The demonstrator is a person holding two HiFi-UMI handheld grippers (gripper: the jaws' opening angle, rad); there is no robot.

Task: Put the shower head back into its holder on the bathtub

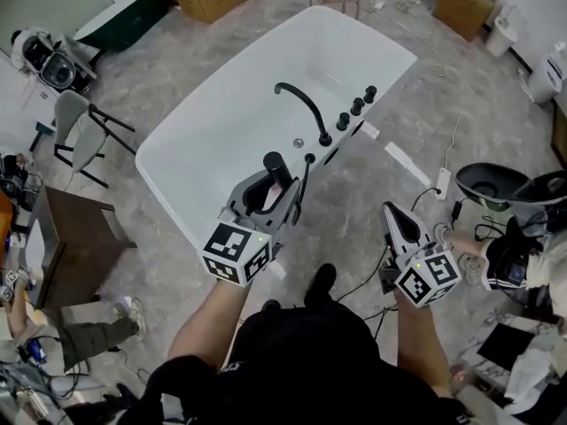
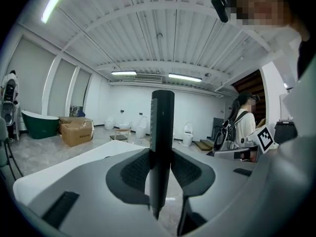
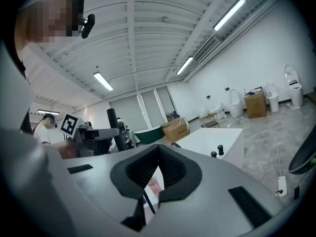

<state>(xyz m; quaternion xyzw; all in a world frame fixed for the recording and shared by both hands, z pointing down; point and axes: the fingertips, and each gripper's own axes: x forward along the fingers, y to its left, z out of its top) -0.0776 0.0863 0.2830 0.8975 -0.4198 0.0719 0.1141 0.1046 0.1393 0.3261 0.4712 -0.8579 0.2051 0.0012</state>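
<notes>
The left tongs (image 1: 273, 184) are about half open and clamp the black shower head (image 1: 276, 168), which stands upright between the pads, over the near rim of the white bathtub (image 1: 221, 131). A thin black hose (image 1: 304, 181) hangs from it, at 3 o'clock of the handle. The curved black faucet (image 1: 301, 104) and three black knobs (image 1: 356, 106) sit on the rim at 1 o'clock from the shower head. The right tongs (image 1: 396, 215) are closed with nothing between them, well apart at 4 o'clock, over the floor.
</notes>
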